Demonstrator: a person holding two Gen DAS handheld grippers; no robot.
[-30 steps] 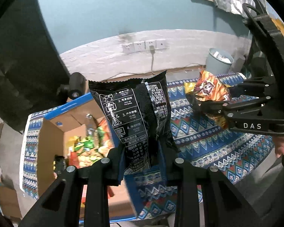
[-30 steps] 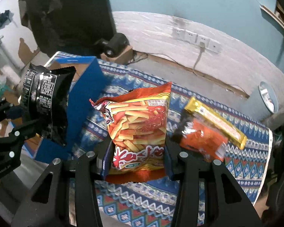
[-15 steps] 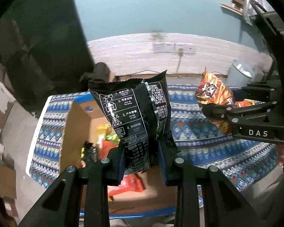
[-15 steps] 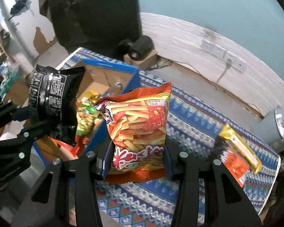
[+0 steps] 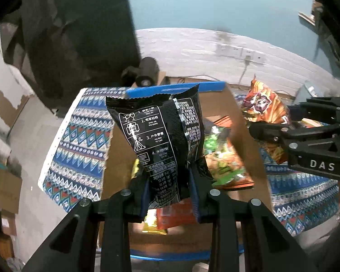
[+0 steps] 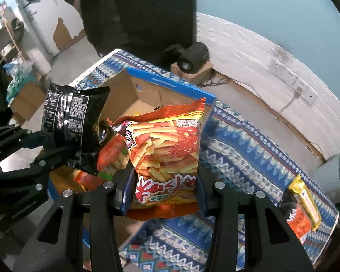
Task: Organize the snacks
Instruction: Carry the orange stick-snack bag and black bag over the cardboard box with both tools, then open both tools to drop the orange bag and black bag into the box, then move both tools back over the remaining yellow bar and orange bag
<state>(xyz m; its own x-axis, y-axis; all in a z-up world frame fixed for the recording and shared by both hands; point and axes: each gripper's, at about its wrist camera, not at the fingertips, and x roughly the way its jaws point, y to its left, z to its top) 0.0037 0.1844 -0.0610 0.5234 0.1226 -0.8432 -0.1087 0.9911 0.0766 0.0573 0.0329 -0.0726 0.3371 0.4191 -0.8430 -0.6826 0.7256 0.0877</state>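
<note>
My left gripper [image 5: 170, 189] is shut on the lower end of a black snack bag [image 5: 163, 136], held upright over the open cardboard box [image 5: 217, 100] with blue rims. That box holds several snack packs [image 5: 224, 161]. My right gripper [image 6: 162, 189] is shut on an orange fries bag [image 6: 167, 151], hanging above the box's right wall. In the right wrist view the black snack bag [image 6: 70, 122] and left gripper [image 6: 56, 146] sit at the left over the cardboard box [image 6: 170, 83]. The orange fries bag [image 5: 264, 108] shows at the right of the left wrist view.
A patterned blue cloth [image 6: 244, 145] covers the table. An orange and yellow snack pack [image 6: 302, 204] lies near its right edge. A black wheeled object [image 6: 190, 57] stands behind the box, and a grey bin [image 6: 333, 174] stands on the floor at the right.
Both grippers have carried their bags leftward across the table to the box. The black bag now hangs over the box's inside, the orange bag over its right wall.
</note>
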